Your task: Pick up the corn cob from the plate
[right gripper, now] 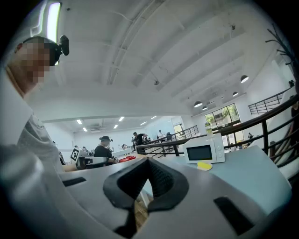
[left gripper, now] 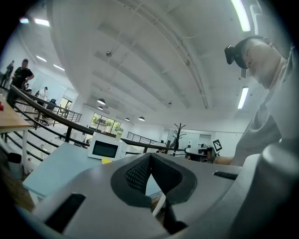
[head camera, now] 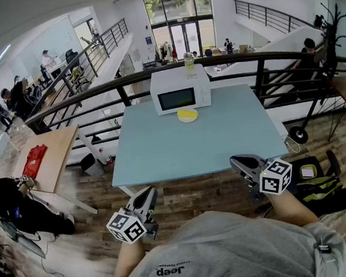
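A yellow corn cob (head camera: 187, 112) lies on a small pale plate (head camera: 188, 119) at the far side of the light blue table (head camera: 197, 141), just in front of a white microwave (head camera: 179, 90). In the gripper views the corn is only a small yellow patch (left gripper: 107, 160) (right gripper: 204, 165). My left gripper (head camera: 148, 197) is held low near the person's body, short of the table's front edge, jaws shut and empty (left gripper: 149, 157). My right gripper (head camera: 238, 161) hovers at the table's near right corner, jaws shut with nothing in them (right gripper: 148, 160).
A clear bottle (head camera: 189, 65) stands on the microwave. A dark railing (head camera: 96, 99) runs behind the table. A wooden table (head camera: 46, 159) with a red item and seated people are at the left; a chair and bags (head camera: 314, 182) at the right.
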Demonstrator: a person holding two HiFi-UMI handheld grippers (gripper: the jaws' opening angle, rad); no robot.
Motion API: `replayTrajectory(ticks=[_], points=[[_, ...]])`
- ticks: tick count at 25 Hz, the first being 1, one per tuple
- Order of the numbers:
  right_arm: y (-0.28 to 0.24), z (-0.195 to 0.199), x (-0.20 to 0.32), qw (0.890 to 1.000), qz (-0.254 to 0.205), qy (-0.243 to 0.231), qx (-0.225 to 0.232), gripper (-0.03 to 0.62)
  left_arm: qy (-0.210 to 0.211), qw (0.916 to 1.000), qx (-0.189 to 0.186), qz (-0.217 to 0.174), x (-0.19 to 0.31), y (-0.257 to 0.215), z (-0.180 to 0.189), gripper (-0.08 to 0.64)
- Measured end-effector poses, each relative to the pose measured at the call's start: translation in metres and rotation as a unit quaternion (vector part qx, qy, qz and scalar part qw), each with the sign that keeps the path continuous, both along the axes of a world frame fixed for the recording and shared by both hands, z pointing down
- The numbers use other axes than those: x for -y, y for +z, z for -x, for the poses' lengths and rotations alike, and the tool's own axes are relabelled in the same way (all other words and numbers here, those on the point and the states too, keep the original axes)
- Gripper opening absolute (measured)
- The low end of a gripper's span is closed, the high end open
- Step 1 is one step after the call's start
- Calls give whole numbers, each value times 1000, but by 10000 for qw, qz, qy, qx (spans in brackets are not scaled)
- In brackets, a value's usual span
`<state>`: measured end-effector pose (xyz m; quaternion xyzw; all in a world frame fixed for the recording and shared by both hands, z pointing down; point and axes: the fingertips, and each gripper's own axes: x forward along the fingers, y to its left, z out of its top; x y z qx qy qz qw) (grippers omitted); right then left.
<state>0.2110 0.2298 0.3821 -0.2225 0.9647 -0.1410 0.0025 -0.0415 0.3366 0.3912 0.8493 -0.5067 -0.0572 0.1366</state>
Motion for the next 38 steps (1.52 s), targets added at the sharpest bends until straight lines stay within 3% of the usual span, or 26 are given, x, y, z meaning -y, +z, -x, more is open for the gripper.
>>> replayTrajectory(ticks=[14, 24, 32, 38], points=[[4, -66, 16, 9990, -19, -387, -240, 6, -163, 9998, -93, 78, 17, 0, -84, 6], [20, -99, 32, 9982, 183, -569, 24, 6, -7, 9996, -10, 280, 39, 4, -130, 6], [33, -86, 57, 9975, 375, -594, 19, 6, 31, 9993, -98, 369, 68, 10, -115, 6], [47, -44, 97, 9986, 394, -343, -102, 6, 263, 9988, -253, 337, 116, 26, -66, 6]])
